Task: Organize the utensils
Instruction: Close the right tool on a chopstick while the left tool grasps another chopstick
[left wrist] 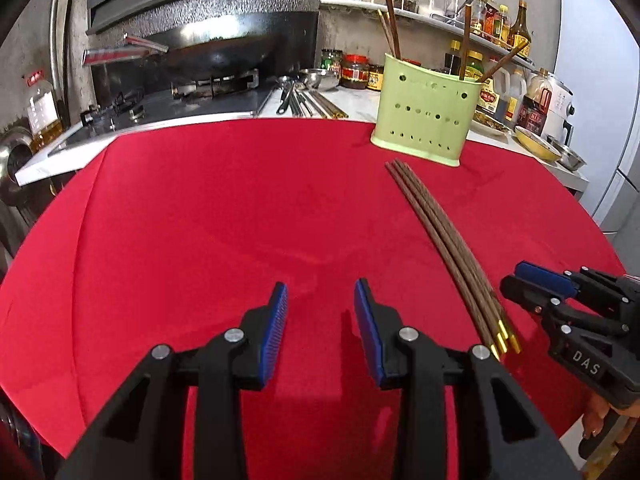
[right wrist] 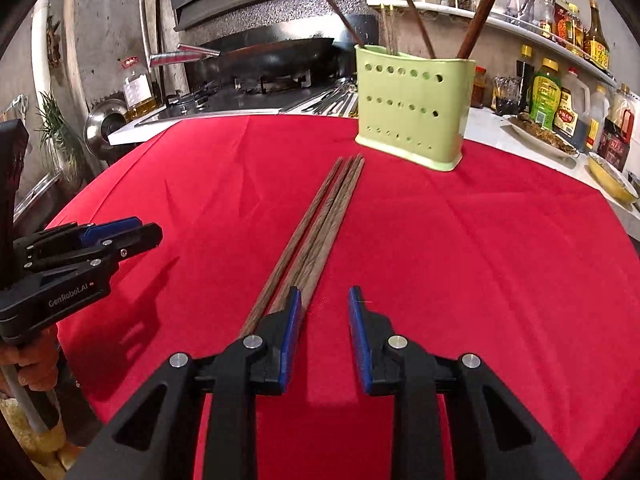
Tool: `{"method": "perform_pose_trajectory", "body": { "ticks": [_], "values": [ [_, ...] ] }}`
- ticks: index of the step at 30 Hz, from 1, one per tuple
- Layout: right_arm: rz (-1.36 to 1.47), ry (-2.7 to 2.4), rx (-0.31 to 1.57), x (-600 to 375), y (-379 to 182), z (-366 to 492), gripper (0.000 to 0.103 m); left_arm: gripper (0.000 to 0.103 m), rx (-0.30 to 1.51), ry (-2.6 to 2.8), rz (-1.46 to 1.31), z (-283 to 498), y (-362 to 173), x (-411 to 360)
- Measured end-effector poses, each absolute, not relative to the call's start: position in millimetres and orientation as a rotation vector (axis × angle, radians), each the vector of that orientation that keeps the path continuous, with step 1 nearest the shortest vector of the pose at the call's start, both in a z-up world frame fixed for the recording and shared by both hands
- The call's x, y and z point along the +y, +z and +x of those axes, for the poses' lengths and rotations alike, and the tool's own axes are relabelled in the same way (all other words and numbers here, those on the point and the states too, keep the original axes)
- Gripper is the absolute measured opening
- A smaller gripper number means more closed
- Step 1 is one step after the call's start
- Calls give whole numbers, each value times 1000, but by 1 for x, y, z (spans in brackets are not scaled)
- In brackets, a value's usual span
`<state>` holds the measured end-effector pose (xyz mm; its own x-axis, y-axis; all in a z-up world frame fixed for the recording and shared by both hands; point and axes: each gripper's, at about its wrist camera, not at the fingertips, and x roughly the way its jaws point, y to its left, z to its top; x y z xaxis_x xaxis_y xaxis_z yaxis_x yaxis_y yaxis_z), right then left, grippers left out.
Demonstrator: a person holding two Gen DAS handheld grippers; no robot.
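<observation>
Three brown wooden chopsticks (left wrist: 448, 248) with gold ends lie side by side on the red cloth (left wrist: 200, 220), pointing at a light green perforated utensil holder (left wrist: 424, 114). The holder (right wrist: 414, 110) has several chopsticks standing in it. My left gripper (left wrist: 320, 292) is open and empty over bare cloth, left of the chopsticks. My right gripper (right wrist: 324, 296) is open and empty just above the near ends of the chopsticks (right wrist: 320, 220), which pass under its left finger. Each gripper shows in the other's view, the right one (left wrist: 516, 280) and the left one (right wrist: 144, 228).
Behind the cloth stand a stove with a black wok (left wrist: 208, 52) and loose metal utensils (left wrist: 300, 96) on the white counter. Jars and sauce bottles (right wrist: 560, 96) crowd the shelf and counter at the right, with a yellow dish (left wrist: 536, 142) near the cloth's edge.
</observation>
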<state>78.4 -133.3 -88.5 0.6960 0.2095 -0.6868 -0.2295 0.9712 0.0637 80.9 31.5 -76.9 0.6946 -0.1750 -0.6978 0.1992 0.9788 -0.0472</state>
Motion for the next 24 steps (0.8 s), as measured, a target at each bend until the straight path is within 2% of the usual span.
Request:
{"method": "perform_pose_trajectory", "body": {
  "ticks": [12, 13, 15, 16, 24],
  "values": [
    [-99, 200, 794, -126, -93, 89, 24, 34, 790, -228, 20, 82, -77, 32],
    [-106, 200, 799, -125, -94, 89, 23, 34, 792, -234, 22, 82, -76, 29],
    [-109, 206, 812, -129, -97, 89, 11, 34, 799, -250, 26, 82, -76, 23],
    [-116, 195, 812, -133, -96, 88, 9, 34, 801, -257, 29, 81, -76, 20],
    [-42, 99, 815, -193, -97, 76, 7, 34, 821, -294, 46, 81, -76, -5]
  ]
}}
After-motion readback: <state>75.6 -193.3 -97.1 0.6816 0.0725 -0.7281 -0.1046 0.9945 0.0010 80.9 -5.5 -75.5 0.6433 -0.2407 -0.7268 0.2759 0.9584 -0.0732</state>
